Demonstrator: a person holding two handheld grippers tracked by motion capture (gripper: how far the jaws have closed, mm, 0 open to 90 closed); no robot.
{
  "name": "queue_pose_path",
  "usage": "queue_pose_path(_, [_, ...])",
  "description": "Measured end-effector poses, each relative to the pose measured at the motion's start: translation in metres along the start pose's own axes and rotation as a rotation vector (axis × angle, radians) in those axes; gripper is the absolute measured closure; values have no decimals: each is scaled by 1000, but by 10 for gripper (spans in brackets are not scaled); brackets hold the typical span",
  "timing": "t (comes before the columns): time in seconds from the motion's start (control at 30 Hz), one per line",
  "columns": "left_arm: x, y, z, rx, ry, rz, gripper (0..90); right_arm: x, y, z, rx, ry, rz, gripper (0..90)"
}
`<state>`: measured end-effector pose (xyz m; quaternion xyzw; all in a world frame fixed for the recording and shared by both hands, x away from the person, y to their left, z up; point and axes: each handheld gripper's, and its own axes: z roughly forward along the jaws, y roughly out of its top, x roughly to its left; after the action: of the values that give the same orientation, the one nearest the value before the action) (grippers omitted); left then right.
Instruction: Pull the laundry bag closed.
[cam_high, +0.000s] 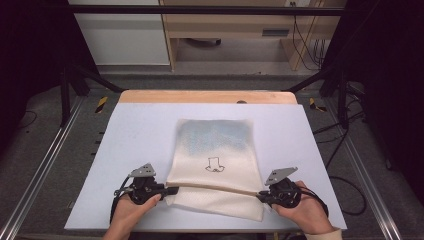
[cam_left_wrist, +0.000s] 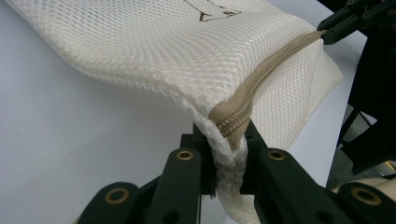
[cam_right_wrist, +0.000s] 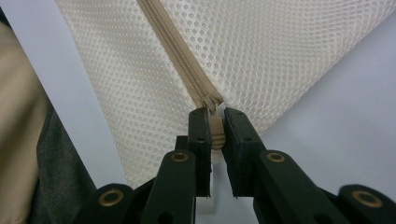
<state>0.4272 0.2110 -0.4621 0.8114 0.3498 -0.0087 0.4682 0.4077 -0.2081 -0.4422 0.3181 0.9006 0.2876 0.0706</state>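
Lying flat on the pale grey table (cam_high: 130, 135): soft, light cream mesh laundry bag (cam_high: 215, 145). Left gripper (cam_left_wrist: 229, 154) clamping its zipper-end corner, right gripper (cam_right_wrist: 215, 130) pinching the beige zipper pull (cam_right_wrist: 215, 133); likely floppy, best gripped at the tape.

The mesh bag's (cam_high: 215, 165) contents stay hidden; its small printed mark (cam_high: 215, 165) is too small to read.

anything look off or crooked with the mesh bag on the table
Nothing damaged or spilled. The mesh bag lies slightly askew on the table, its near edge folded over. The left gripper and right gripper pinch opposite ends of the zipper.
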Motion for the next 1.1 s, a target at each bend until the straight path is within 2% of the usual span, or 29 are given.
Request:
queue_pose_path(0.33, [0,0,1,12,-3,-1,814,0,0,0,0,-2,1,817])
queue_pose_path(0.4, [0,-1,2,19,4,-3,799,0,0,1,6,-1,-9,816])
queue_pose_path(0.47, [-1,-1,3,14,5,-2,779,1,1,1,15,-2,2,813])
queue_pose_path(0.53, [-2,-1,2,12,5,-7,737,0,1,2,14,-1,-2,801])
queue_pose_path(0.57, [-2,-1,2,11,18,-2,705,1,1,2,14,2,-2,784])
queue_pose_path(0.63, [-2,-1,0,8,71,1,578,0,2,2,11,1,4,709])
queue_pose_path(0.73, [-2,0,-4,-9,99,-8,475,1,3,3,10,0,30,593])
queue_pose_path(0.83, [-1,-1,-7,-11,123,-14,377,1,6,4,-9,-15,28,478])
queue_pose_path(0.9, [-1,-1,-11,-24,147,-20,320,0,8,4,-24,-24,38,396])
queue_pose_path(1.03, [1,1,-18,-48,189,-3,253,0,12,4,-70,-61,59,264])
queue_pose_path(1.1, [1,2,-21,-59,239,17,215,0,14,4,-102,-100,71,204])
